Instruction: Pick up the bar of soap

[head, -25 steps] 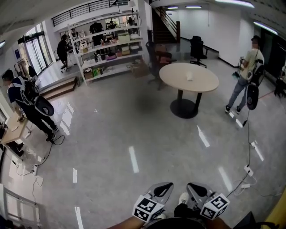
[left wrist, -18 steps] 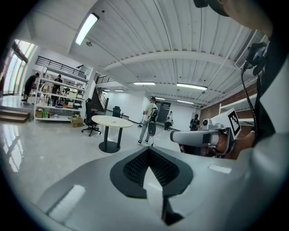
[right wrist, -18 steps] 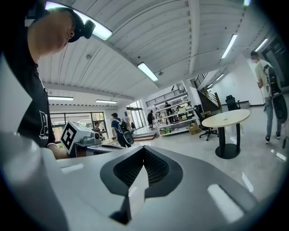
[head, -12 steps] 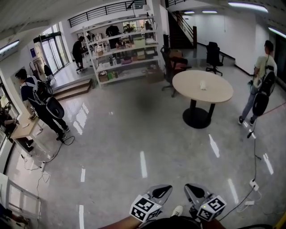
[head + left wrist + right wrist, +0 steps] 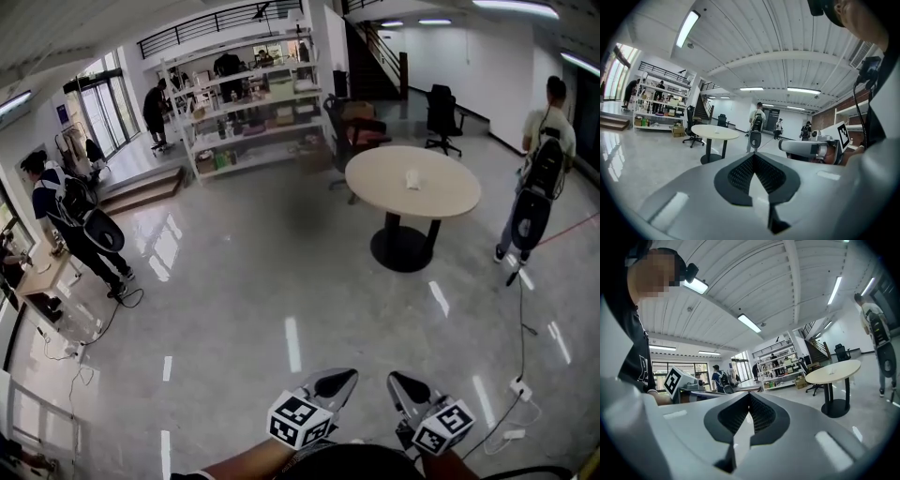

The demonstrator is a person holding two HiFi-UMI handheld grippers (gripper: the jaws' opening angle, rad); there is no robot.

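A small white object [image 5: 412,177], too small to tell as soap, lies on the round beige table [image 5: 441,197] far ahead across the floor. My left gripper [image 5: 348,376] and right gripper [image 5: 397,380] are held close to the body at the bottom edge of the head view, side by side and pointing forward. Both are shut with nothing between their jaws. The left gripper view shows its closed jaws [image 5: 753,155] with the table [image 5: 715,132] far beyond. In the right gripper view the closed jaws [image 5: 749,394] point toward the shelves, with the table [image 5: 833,372] off to the right.
White shelves [image 5: 246,112] with goods line the back wall, with office chairs [image 5: 441,114] and stairs [image 5: 375,66] near them. One person with a backpack [image 5: 539,183] stands right of the table, another [image 5: 70,220] at the left by a small desk [image 5: 37,272]. Cables and a power strip [image 5: 518,386] lie on the floor at right.
The whole view has shifted: the round table and shelves look a little nearer and sit differently in frame. Both grippers keep their place at the bottom, still shut.
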